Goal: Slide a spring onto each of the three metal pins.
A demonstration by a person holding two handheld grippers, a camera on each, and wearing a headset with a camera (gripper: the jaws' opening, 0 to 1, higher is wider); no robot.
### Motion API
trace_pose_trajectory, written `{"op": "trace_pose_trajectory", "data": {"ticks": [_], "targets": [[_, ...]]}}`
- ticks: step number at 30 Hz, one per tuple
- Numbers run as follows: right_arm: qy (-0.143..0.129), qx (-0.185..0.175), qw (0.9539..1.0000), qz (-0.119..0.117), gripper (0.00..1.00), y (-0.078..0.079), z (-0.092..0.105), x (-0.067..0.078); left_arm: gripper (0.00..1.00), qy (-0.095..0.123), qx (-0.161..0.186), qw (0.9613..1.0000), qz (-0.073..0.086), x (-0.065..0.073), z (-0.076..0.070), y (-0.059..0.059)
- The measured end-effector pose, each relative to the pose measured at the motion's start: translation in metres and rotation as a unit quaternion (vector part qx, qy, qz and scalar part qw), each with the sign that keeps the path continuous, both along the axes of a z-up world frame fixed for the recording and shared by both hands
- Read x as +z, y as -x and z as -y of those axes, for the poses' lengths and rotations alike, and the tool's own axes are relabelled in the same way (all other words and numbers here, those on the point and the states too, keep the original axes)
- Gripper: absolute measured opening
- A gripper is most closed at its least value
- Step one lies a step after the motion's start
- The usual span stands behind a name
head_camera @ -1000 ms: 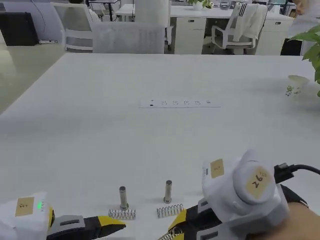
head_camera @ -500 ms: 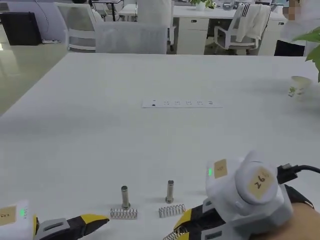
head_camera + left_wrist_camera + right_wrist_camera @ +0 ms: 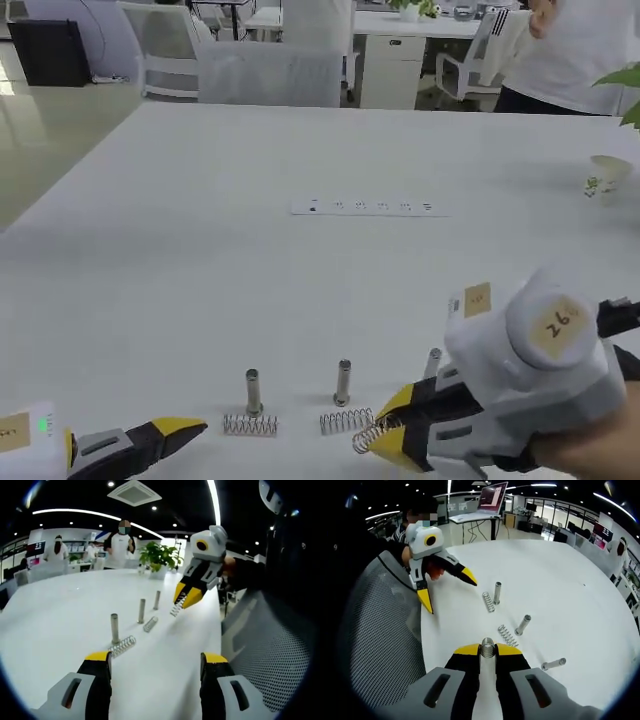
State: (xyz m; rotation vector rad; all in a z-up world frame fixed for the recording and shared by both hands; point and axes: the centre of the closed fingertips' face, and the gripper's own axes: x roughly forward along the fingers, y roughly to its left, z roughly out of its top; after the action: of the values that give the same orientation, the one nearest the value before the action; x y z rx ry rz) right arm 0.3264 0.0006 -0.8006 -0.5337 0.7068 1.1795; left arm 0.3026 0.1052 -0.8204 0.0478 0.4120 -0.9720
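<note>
Three metal pins stand upright near the table's front: left pin [image 3: 252,390], middle pin [image 3: 343,381], right pin [image 3: 433,361]. One loose spring [image 3: 249,426] lies before the left pin and another [image 3: 346,420] before the middle pin. My right gripper [image 3: 388,432] is shut on a third spring [image 3: 368,436], held just above the table right of the middle pin. In the right gripper view that spring [image 3: 488,648] sits end-on between the shut jaws. My left gripper [image 3: 185,432] is open at the lower left, empty, short of the left pin [image 3: 114,628].
A power strip [image 3: 360,207] is set into the white table [image 3: 300,290] farther back. A paper cup [image 3: 605,175] stands at the far right. A person [image 3: 590,50] stands beyond the table, beside office chairs [image 3: 270,70]. A mesh chair [image 3: 380,630] is close behind.
My right gripper has risen and shifted right with the spring, uncovering the third pin. My left gripper has drawn back to the left. A person has come into view at the back right.
</note>
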Motion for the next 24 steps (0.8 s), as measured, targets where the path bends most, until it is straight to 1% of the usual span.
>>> {"op": "trace_pose_trajectory", "data": {"ticks": [3,7,8,11,12,15,18,21,24], "targets": [[0.013,-0.017,0.9998,0.002,0.08,-0.007,0.013,0.002,0.7,-0.003,0.003,1.0,0.002,-0.001,-0.001,-0.002],[0.029,-0.047,0.9984,0.007,0.08,-0.02,0.037,0.012,0.71,-0.004,0.006,0.9999,0.007,0.0,0.0,-0.003],[0.035,-0.057,0.9977,0.011,0.08,-0.024,0.044,0.016,0.72,-0.006,0.007,0.9999,0.01,0.0,0.0,-0.003],[0.036,-0.072,0.9967,0.011,0.08,-0.032,0.053,0.021,0.72,-0.008,0.006,0.9999,0.013,-0.001,0.0,-0.004],[0.046,-0.078,0.9958,0.013,0.08,-0.036,0.059,0.021,0.73,-0.009,0.006,0.9998,0.014,-0.001,0.0,-0.004],[0.06,-0.084,0.9945,0.017,0.08,-0.043,0.066,0.023,0.73,-0.017,0.001,0.9996,0.024,-0.002,0.0,-0.003],[0.065,-0.087,0.9939,0.02,0.08,-0.049,0.068,0.026,0.73,-0.018,-0.002,0.9995,0.024,-0.002,0.001,-0.002],[0.082,-0.091,0.9922,0.024,0.08,-0.058,0.071,0.029,0.72,-0.02,-0.005,0.9996,0.022,-0.004,0.003,-0.001],[0.094,-0.092,0.991,0.024,0.08,-0.067,0.072,0.028,0.72,-0.021,-0.007,0.9995,0.024,-0.004,0.003,-0.001]]}}
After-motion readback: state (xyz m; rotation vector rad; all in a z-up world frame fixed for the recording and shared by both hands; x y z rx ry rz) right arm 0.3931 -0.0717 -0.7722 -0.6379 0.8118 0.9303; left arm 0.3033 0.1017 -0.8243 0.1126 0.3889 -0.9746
